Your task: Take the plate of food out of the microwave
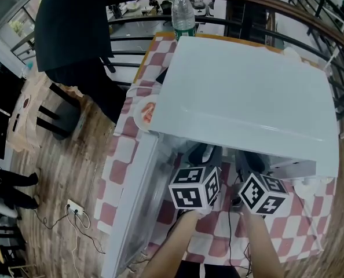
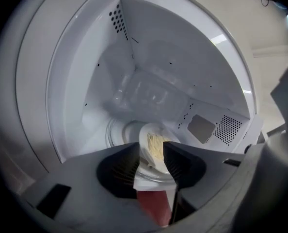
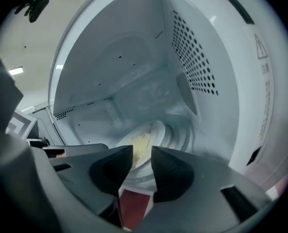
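Observation:
The white microwave (image 1: 247,91) stands on a red-checked table with its door (image 1: 131,213) swung open to the left. Inside, a white plate of pale yellow food (image 2: 155,147) rests on the glass turntable (image 2: 116,130). My left gripper (image 2: 151,152) is open at the cavity's mouth, and the plate shows through the gap just beyond its tips. My right gripper (image 3: 142,157) is open too, with the same plate (image 3: 143,145) ahead of its jaws. In the head view only the marker cubes (image 1: 195,187) (image 1: 263,193) show; the jaws are hidden under the microwave's top.
A water bottle (image 1: 183,13) stands behind the microwave. A second small plate (image 1: 145,113) sits on the table at the microwave's left side. A person in black (image 1: 79,28) stands at the far left. Railings run beyond the table. The cavity walls are close on both sides.

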Available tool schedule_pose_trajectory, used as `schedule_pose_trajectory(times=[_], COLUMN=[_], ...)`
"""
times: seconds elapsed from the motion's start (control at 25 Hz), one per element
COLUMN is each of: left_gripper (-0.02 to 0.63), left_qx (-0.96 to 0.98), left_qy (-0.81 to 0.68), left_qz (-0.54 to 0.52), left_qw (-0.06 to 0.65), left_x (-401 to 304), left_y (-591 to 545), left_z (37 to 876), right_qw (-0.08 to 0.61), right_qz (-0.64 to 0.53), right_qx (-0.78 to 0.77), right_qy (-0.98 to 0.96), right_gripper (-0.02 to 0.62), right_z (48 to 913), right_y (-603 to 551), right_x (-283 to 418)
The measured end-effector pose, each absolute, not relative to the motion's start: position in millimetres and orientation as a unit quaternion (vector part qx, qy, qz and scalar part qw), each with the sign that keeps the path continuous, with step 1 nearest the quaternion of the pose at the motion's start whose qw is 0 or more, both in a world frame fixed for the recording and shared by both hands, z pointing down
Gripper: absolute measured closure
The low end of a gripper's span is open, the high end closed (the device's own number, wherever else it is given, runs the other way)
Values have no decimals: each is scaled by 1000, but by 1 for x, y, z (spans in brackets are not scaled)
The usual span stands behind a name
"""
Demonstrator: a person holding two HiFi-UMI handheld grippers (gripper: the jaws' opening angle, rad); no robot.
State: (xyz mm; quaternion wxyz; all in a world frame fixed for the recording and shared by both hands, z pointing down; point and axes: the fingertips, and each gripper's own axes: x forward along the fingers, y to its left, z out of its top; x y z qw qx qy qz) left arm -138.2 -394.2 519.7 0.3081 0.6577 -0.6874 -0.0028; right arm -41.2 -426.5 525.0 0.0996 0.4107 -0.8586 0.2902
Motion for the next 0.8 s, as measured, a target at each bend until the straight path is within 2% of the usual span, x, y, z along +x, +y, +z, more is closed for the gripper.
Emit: schedule_pose_trajectory(times=[0.8], left_gripper=[433], left_qx=[664], left_qy=[-673], left_qz=[10], left_qw=[325], left_x=[-134], left_y=[-408], left_z=[535], right_qw=[122], right_qz=[310], right_qx=[417], right_qy=[-846], right_gripper=[443], right_z=[537], right_y=[-434], right_x=[-45])
